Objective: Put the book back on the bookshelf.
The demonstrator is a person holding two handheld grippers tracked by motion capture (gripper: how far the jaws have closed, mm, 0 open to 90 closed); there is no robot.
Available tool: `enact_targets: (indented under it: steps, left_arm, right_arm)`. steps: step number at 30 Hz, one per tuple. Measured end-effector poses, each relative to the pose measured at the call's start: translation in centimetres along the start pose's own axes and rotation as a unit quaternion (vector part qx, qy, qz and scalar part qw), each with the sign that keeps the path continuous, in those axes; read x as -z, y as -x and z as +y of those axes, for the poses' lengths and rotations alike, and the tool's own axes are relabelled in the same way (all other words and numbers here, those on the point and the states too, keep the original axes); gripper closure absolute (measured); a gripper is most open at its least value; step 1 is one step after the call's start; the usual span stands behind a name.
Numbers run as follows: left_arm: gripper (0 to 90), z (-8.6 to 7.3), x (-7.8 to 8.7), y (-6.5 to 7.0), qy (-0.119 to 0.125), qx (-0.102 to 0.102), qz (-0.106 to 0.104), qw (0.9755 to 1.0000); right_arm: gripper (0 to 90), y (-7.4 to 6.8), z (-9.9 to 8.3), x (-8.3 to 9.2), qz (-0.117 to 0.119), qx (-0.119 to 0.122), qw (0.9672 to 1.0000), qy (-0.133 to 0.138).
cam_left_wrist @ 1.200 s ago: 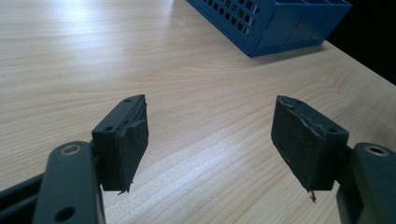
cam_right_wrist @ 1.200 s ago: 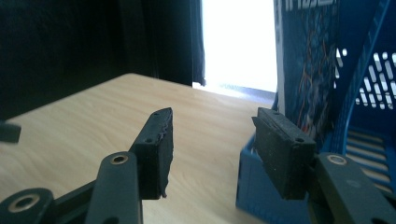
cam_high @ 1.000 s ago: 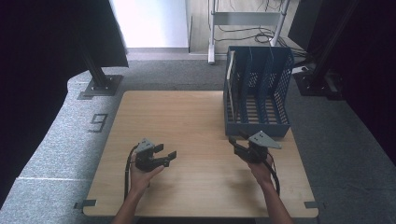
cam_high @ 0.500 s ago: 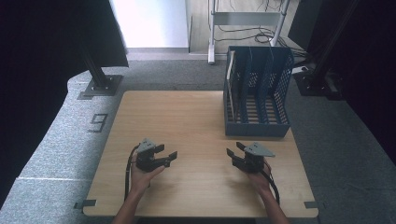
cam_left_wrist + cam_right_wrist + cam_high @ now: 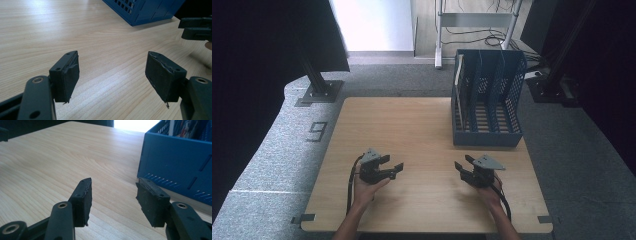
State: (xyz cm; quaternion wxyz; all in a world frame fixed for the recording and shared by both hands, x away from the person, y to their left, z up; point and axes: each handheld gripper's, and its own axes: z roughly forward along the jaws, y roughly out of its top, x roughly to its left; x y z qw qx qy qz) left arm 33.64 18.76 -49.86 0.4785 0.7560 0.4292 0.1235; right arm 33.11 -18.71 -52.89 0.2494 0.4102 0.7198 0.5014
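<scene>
a pale wooden table point(image 5: 412, 130) stands on grey carpet point(image 5: 277, 150). a blue file rack point(image 5: 487, 100) holds papers point(image 5: 458, 75). left tool point(image 5: 393, 168) and right tool point(image 5: 463, 168) gape wide, empty.

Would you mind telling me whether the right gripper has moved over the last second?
Yes. The right gripper has drawn back from the blue file rack toward the table's near edge.

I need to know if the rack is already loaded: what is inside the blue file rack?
In the blue file rack, something flat and pale stands upright in the leftmost slot. The other slots look bare down to the slatted floor; the mesh walls hide their lower corners.
</scene>
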Motion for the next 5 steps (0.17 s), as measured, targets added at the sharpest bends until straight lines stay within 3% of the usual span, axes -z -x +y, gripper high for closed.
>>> enact_targets:
  steps: [5]
  left_arm:
    - [27.4, 0.00, -0.22, 0.14, -0.004, -0.003, -0.001, 1.0000]
  right_arm:
    - [44.8, 0.09, 0.02, 0.13, -0.002, -0.002, 1.0000, 0.003]
